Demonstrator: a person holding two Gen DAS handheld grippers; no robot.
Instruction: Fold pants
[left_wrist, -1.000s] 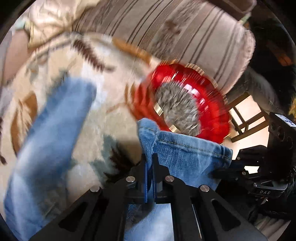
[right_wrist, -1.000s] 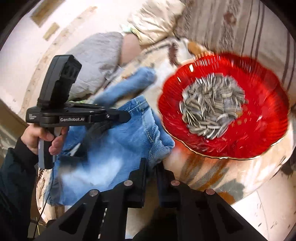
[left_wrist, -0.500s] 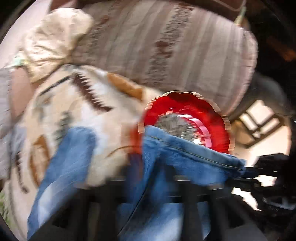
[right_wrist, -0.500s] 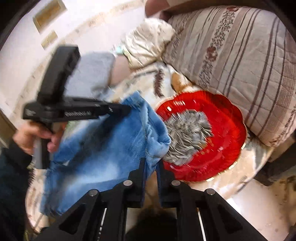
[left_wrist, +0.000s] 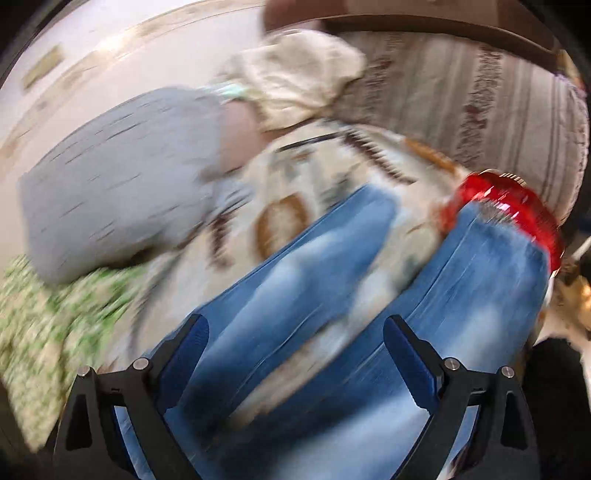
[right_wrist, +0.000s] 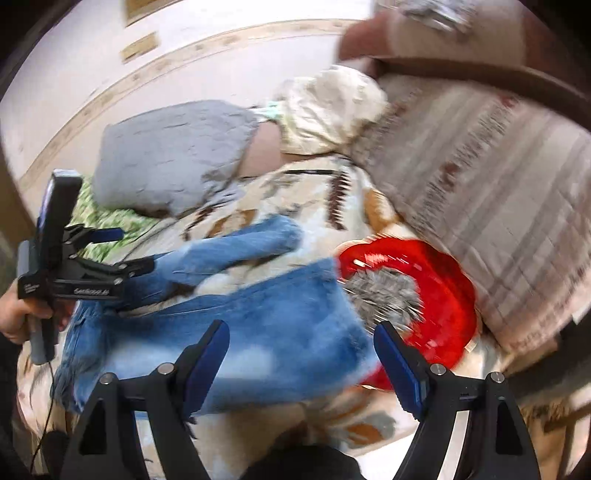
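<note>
Faded blue denim pants (right_wrist: 258, 332) lay spread on patterned cream blanket (right_wrist: 266, 192) w/ brown leaf print, both legs running away from cams; one leg end (left_wrist: 491, 266) overlapped rim of red scalloped glass dish (right_wrist: 443, 295) holding grey-striped sunflower seeds (right_wrist: 384, 295). Left gripper (left_wrist: 295, 350) hung over pants, jaws wide apart, nothing between blue pads (left_wrist: 192, 350). Right gripper (right_wrist: 301, 354) same: jaws wide apart, empty, above near leg. In right wrist view left gripper (right_wrist: 127, 251) sat at left by the far leg. Past the pants: grey pillow (right_wrist: 170, 155), crumpled cream cloth (right_wrist: 332, 110), striped beige cushion (right_wrist: 498, 184) behind dish, green-print fabric (left_wrist: 48, 325) at left. Heavy motion blur in both views.
</note>
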